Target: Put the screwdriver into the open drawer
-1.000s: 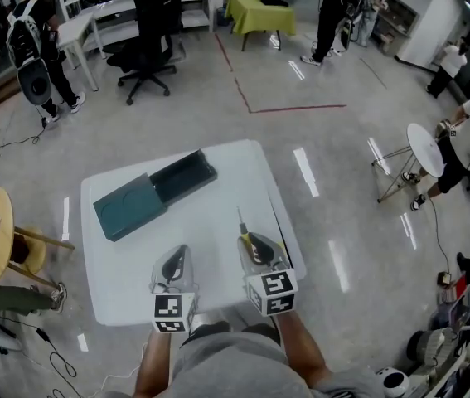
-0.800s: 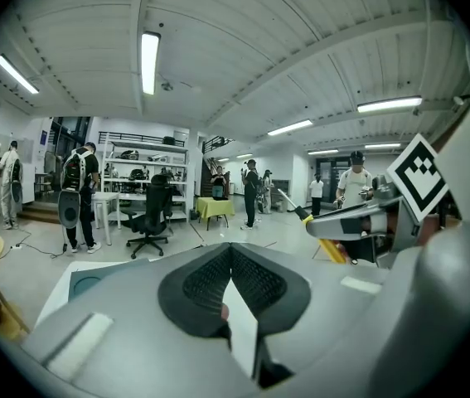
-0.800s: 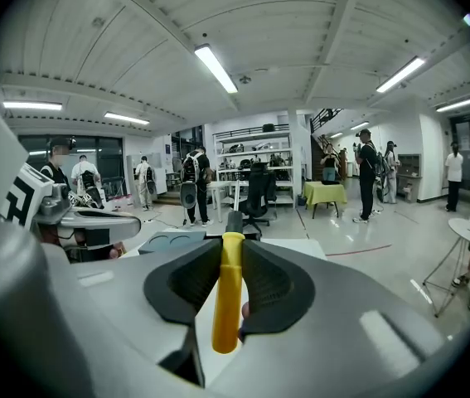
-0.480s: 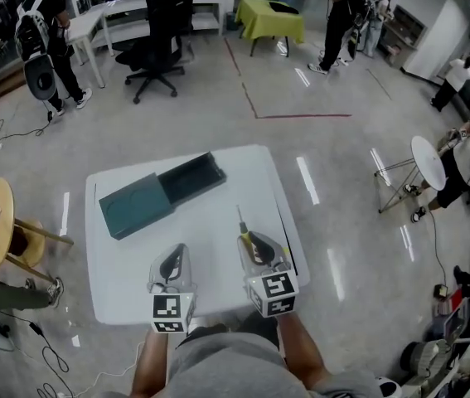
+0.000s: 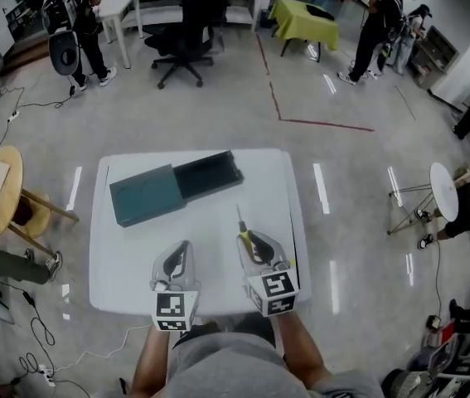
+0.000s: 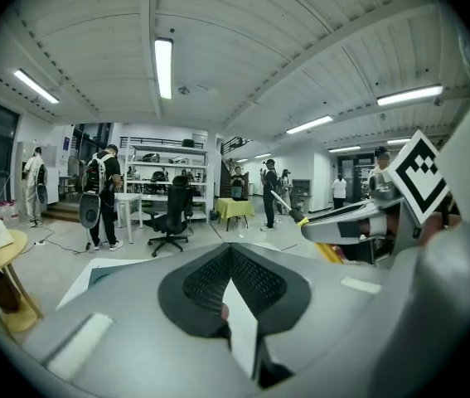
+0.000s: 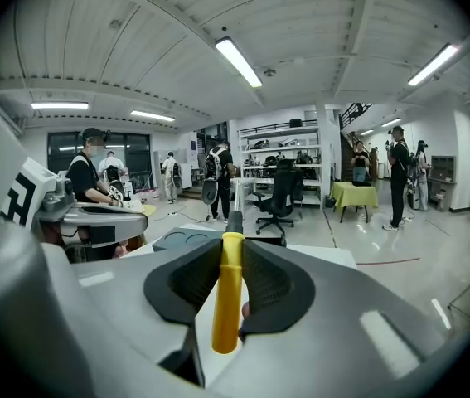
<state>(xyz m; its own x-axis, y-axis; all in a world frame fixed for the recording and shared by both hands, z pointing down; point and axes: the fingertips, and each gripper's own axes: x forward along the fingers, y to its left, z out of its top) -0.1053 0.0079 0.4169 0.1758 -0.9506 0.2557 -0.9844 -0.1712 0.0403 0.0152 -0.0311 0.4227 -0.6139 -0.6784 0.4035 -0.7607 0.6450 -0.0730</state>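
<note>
Right gripper view: note right gripper (image 7: 231, 247) clenched on the yellow handle of the screwdriver (image 7: 227, 301), shaft pointing ahead. Left gripper view: note left gripper (image 6: 230, 251) closed, nothing between its 2 jaws. Head view: locate both above the near part of the white table (image 5: 127, 264), well apart from the open drawer (image 5: 210, 175) at the far side.

The left tongs (image 5: 181, 249) and right tongs (image 5: 248, 239) have smooth pale-grey shells and black ribbed pads (image 7: 272, 284). Behind each sits a white cube (image 5: 174, 310) with black square markers. The person wears grey clothing (image 5: 218, 367).
</note>
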